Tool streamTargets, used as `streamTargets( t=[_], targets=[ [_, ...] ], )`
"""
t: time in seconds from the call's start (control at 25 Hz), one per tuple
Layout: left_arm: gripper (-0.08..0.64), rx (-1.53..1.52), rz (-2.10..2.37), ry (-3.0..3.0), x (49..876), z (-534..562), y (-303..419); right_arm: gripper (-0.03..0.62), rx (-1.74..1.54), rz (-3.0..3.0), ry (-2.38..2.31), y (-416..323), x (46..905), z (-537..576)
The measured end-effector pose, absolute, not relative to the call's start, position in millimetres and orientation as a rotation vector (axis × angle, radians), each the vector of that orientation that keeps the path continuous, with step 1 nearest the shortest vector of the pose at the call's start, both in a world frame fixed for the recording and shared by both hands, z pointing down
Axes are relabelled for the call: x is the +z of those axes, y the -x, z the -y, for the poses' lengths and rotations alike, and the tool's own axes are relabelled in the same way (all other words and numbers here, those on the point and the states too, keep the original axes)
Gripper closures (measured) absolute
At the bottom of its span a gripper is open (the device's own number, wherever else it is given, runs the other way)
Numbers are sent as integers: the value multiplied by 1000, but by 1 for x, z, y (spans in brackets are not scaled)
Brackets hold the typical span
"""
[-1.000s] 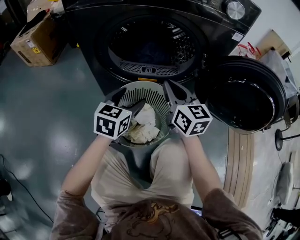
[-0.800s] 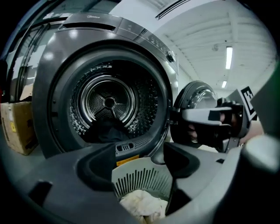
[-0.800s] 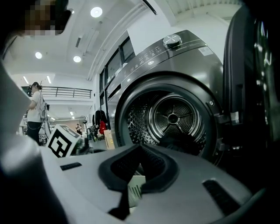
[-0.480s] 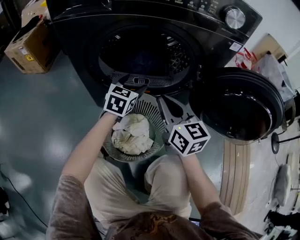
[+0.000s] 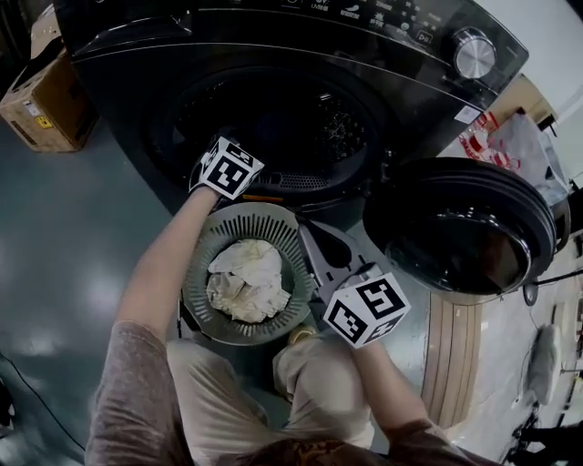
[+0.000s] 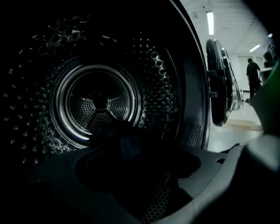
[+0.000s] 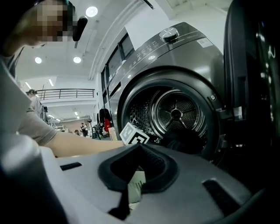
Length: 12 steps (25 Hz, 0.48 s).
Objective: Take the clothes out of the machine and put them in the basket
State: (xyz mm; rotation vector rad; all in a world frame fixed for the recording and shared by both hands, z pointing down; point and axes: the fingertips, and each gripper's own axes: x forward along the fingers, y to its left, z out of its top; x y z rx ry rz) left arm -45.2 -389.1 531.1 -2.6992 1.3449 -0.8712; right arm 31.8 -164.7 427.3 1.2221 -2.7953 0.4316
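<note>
Left claw (image 6: 140, 166), just opened wider, empty, at mouth of black front-loading machine (image 5: 392, 36)
Dark crumpled garment (image 6: 114, 139) beyond its jaws; right claw (image 7: 139, 151) closed, empty.

A round grey slatted plastic basket (image 5: 194, 305) held crumpled white clothes (image 5: 244, 282) before the black front-loading machine (image 5: 364, 41), its round door (image 5: 460, 227) open.

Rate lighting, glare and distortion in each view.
Head view: dim, with soft glare on the floor and the machine mouth nearly black. Left gripper view: very dark, only the drum ribs glinting, with fisheye bending. Right gripper view: brightest, ceiling lights blown out, foreground soft.
</note>
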Motion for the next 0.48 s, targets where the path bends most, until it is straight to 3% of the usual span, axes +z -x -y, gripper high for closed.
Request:
streamTargets(
  t=[0.48],
  targets=[
    [210,-1298,-947,2596,586,435,27,595,518,2793,-1166,-25,438,174]
  ],
)
